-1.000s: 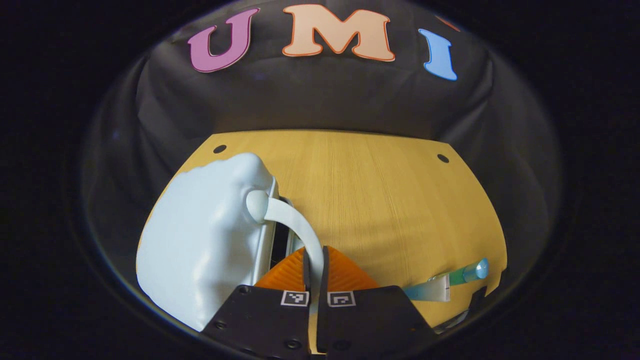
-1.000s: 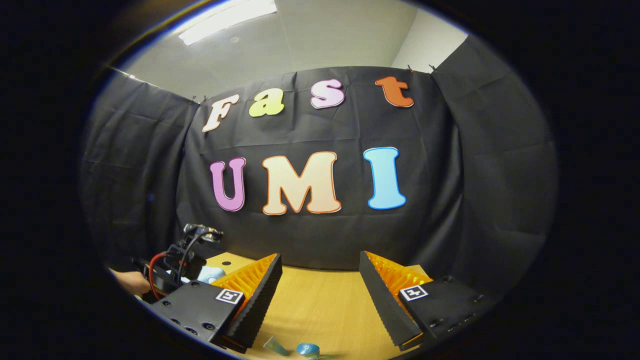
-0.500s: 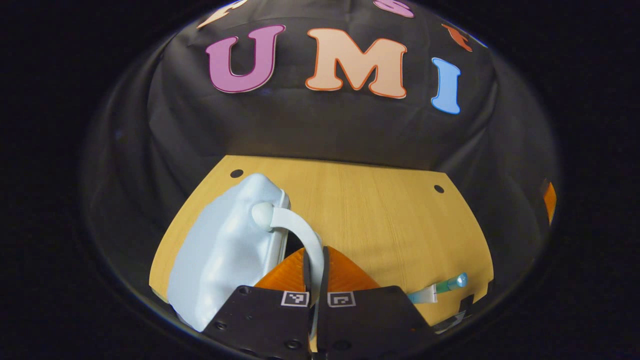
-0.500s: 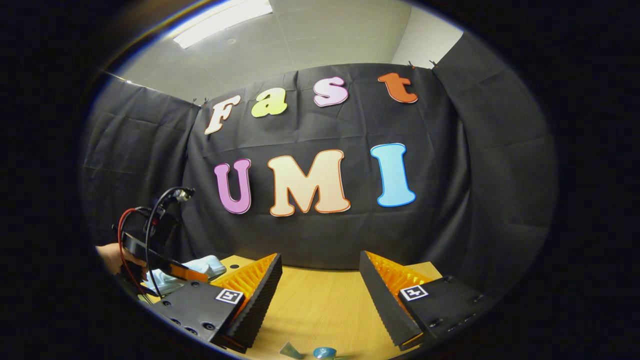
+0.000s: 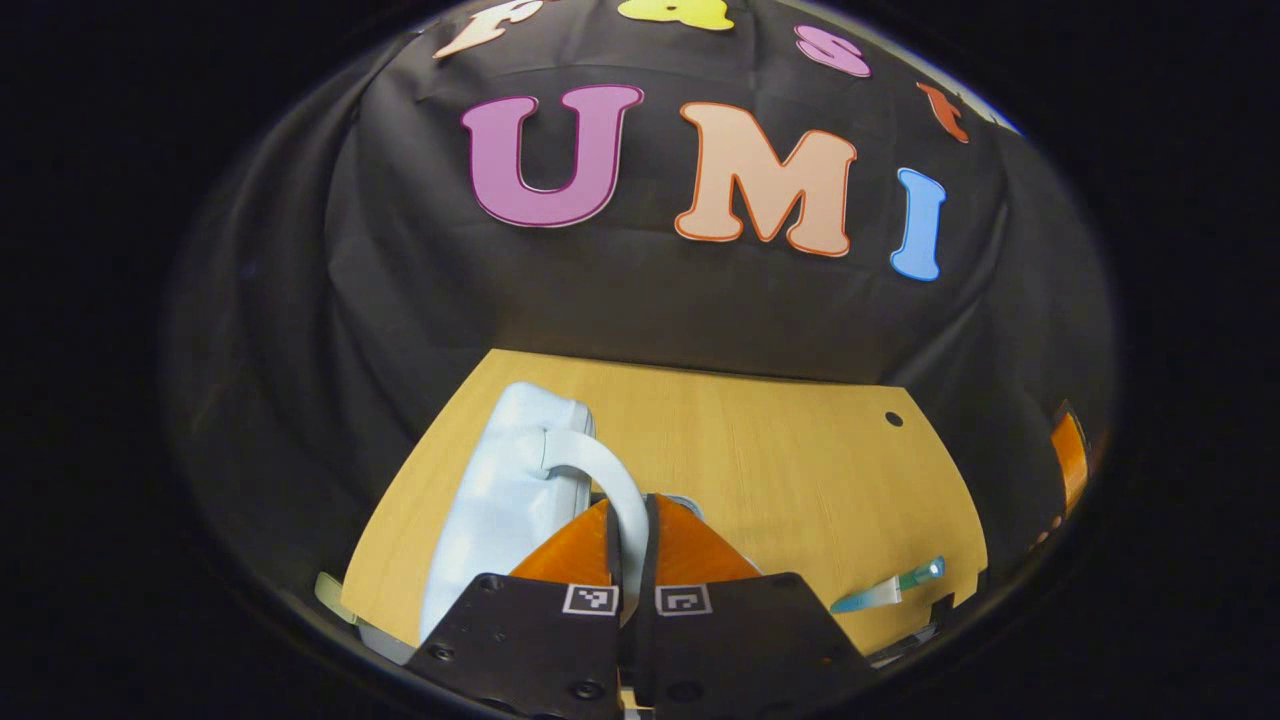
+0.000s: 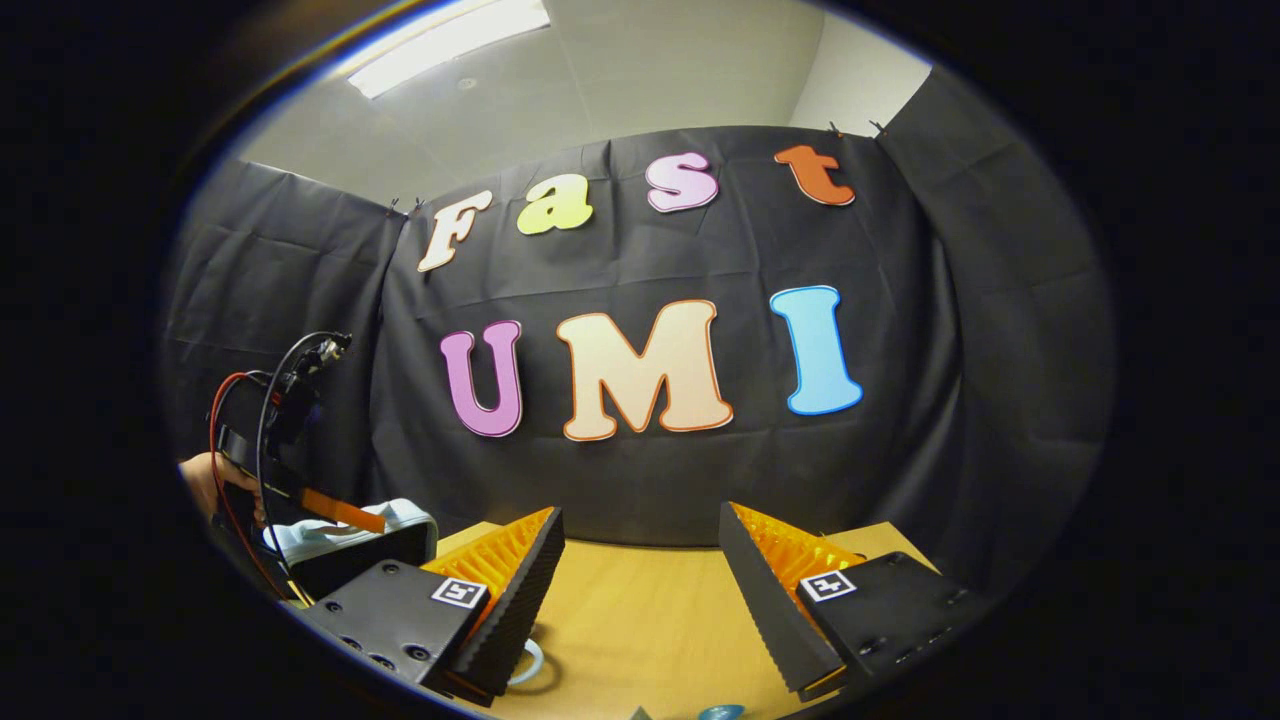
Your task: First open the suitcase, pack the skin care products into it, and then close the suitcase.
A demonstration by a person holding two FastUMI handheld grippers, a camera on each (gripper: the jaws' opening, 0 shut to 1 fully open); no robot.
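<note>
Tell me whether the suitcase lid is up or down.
Up, partly. The left gripper is shut on the handle, and the right gripper view shows the suitcase lid raised off the table.

Right tool [image 6: 640, 590]: fingers spread wide apart above the tabletop [image 6: 640, 620], nothing between them.
Left tool [image 6: 300, 500]: at the far left, held by a hand [image 6: 205, 485], red and black cables looping above it.
Suitcase [image 6: 350, 535]: pale blue shell under the left tool, at the tabletop's left edge, its dark inside showing.
Ceiling light [image 6: 450, 45]: lit strip, upper left.
</note>
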